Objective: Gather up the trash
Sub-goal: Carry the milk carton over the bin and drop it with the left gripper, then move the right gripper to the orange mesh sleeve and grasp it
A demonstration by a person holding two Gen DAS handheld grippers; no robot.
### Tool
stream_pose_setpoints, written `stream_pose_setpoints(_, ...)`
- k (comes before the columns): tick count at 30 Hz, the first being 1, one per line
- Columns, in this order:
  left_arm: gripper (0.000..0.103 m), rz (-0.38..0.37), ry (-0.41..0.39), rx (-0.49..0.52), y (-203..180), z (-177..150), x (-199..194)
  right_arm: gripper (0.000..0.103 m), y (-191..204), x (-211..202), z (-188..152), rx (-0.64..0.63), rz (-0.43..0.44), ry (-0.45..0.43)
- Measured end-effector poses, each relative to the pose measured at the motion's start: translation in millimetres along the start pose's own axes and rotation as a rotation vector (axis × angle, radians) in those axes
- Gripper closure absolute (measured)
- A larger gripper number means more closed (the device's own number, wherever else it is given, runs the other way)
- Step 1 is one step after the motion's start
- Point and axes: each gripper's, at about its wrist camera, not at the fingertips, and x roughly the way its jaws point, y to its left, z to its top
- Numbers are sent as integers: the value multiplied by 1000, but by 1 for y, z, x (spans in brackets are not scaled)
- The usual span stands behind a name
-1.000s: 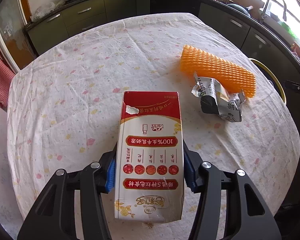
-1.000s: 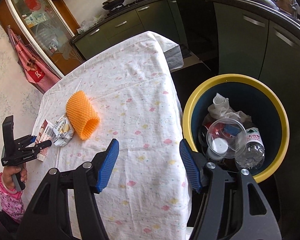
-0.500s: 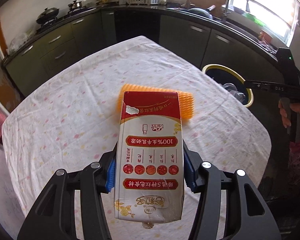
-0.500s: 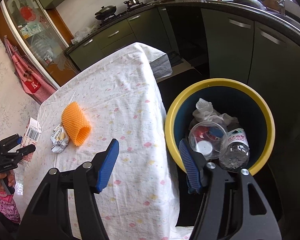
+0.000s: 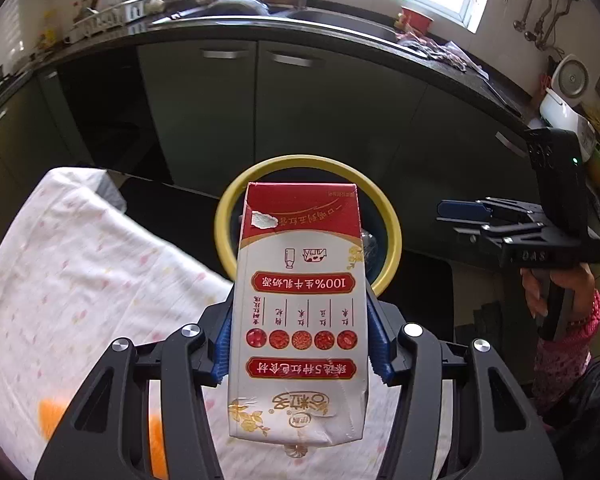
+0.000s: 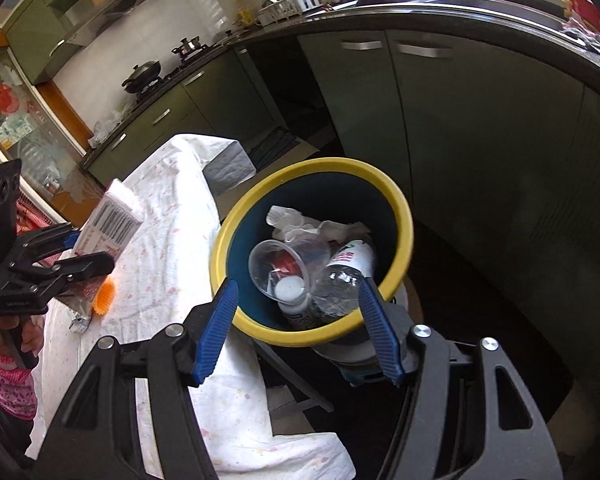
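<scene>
While clamped, rectangular glossy carton (image 5: 300,312) faces round bin (image 5: 392,224).

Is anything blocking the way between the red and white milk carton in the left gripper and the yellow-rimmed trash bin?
Nothing visible does. The red and white milk carton is clamped in the left gripper, with the yellow-rimmed trash bin open-topped beside the table edge. The right gripper hangs open and empty near the bin's rim.
</scene>
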Motion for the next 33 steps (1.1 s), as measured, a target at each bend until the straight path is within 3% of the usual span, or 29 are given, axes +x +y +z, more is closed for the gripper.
stream_pose_setpoints(5,50,-39,96,24,-11,56,74,43,-27,-1,-4,56,-18,4)
stream_pose_setpoints(10,48,2,126,25,-3,89,118,43,-44,-1,-7,92,-33,11)
stream_pose_setpoints(12,32,23,140,24,1,95,130,43,-47,0,-7,103,-33,12)
stream_pose_setpoints(15,26,23,132,11,2,93,129,43,-48,0,-8,107,-28,11)
stream_pose_setpoints(19,23,15,64,-19,6,72,90,43,-40,3,-9,93,-15,13)
stream_pose_setpoints(21,17,0,4,-38,8,57,59,43,-34,4,-8,80,-10,20)
stream_pose_setpoints(27,14,27,-208,-128,25,-12,-49,43,-9,10,-7,26,12,39)
stream_pose_setpoints(29,13,61,-273,-178,36,-43,-84,43,5,15,-9,0,19,53)
stream_pose_setpoints(33,11,197,-358,-294,63,-116,-148,43,42,31,-13,-75,47,99)
